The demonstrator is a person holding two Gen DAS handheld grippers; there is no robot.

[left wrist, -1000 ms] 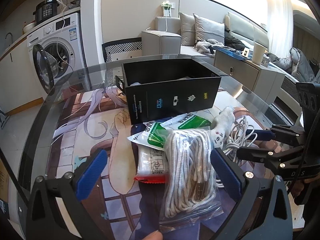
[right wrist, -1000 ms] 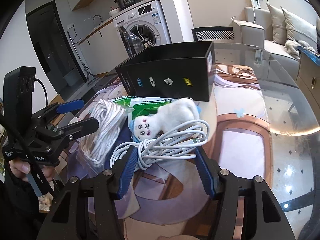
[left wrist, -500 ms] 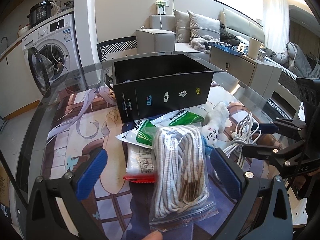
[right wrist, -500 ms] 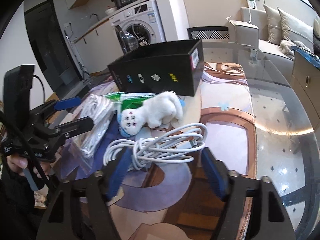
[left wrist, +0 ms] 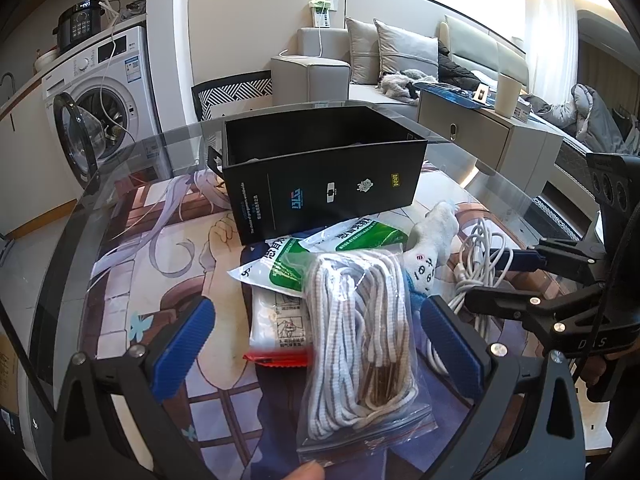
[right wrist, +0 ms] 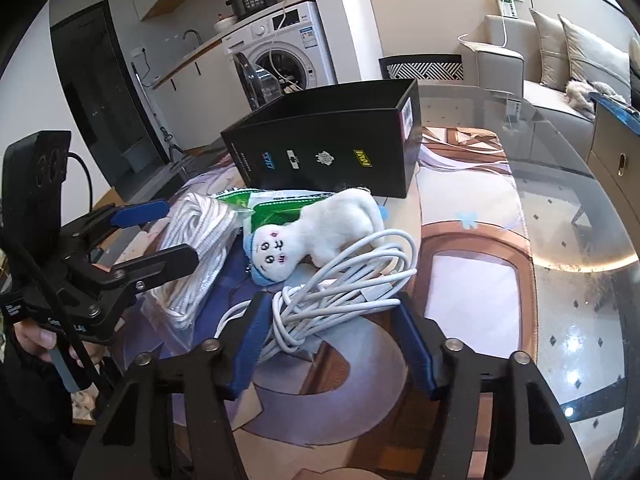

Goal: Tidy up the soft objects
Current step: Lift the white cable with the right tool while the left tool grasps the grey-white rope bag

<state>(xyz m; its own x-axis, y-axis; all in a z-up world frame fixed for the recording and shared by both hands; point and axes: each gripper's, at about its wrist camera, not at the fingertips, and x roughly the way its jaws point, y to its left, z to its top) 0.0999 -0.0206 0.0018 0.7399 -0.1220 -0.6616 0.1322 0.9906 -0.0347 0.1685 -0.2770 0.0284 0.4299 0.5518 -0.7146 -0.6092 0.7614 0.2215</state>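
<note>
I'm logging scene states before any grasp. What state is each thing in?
black box: open-topped, upright on the table
rope bag: lying flat, sealed, between the left fingers, ungripped
white cable: coiled, loose, between the right fingers
plush toy: lying on its side, partly on the cable
green packets: flat, overlapped by the rope bag
washing machine door: open
left gripper: open
right gripper: open
</note>
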